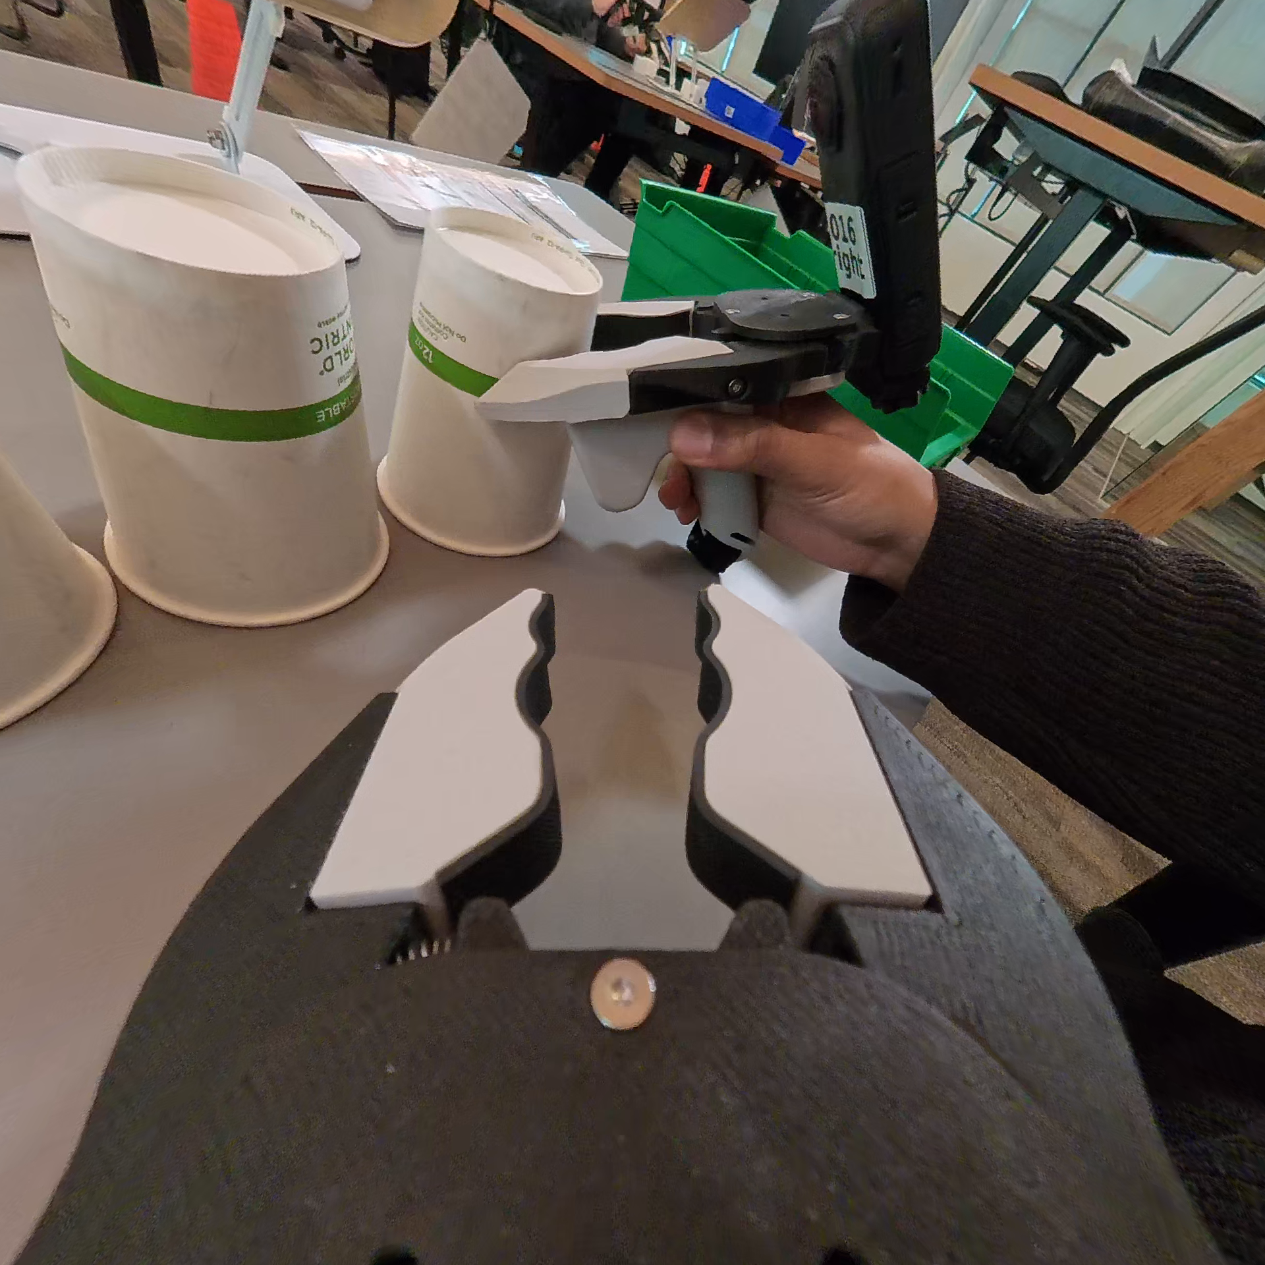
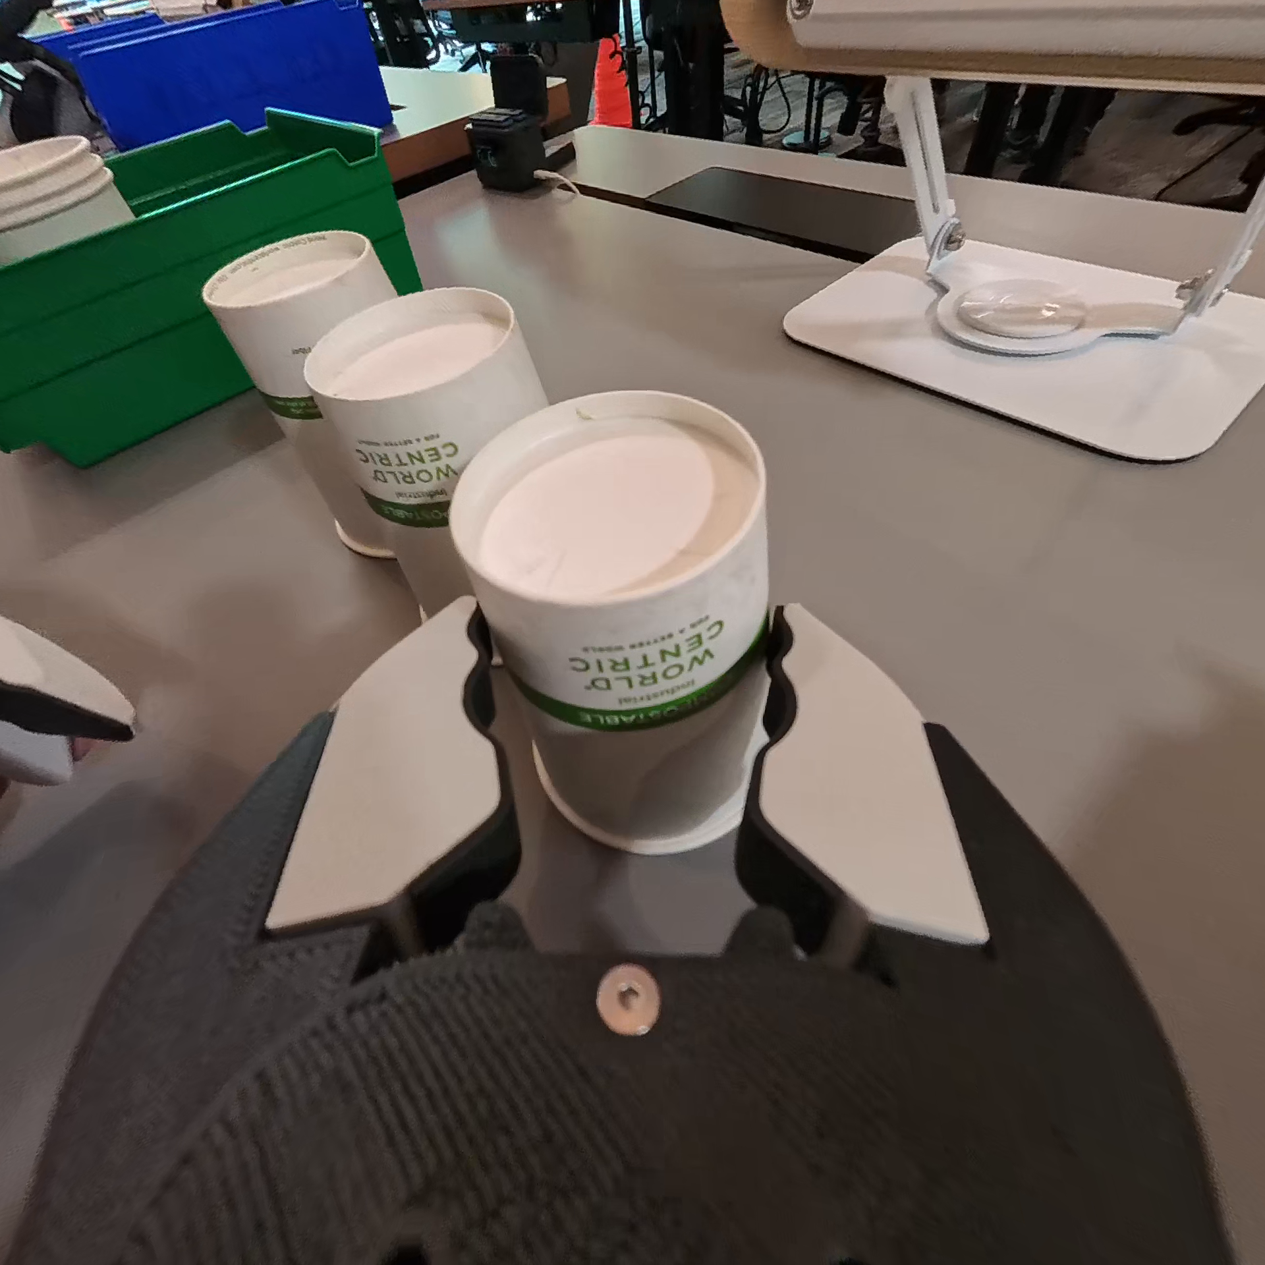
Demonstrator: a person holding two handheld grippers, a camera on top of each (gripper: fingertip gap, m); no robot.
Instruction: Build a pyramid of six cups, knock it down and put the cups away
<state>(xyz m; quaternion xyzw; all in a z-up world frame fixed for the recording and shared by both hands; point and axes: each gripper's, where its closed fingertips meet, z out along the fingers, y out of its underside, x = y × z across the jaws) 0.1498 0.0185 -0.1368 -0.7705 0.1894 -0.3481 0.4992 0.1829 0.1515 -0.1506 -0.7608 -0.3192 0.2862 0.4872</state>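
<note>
Three white paper cups with a green band stand upside down in a row on the grey table. My right gripper is shut on the nearest cup, one pad against each side at the green band; the cup's rim rests on the table. The middle cup and the far cup stand behind it. In the left wrist view a hand holds the right gripper around the rightmost cup, next to the middle cup and the left cup. My left gripper is open and empty, low over the table.
A green bin holding a white tub stands at the far left, with blue bins behind. A white stand base is at the right. Another green bin and a laminated sheet lie beyond the cups.
</note>
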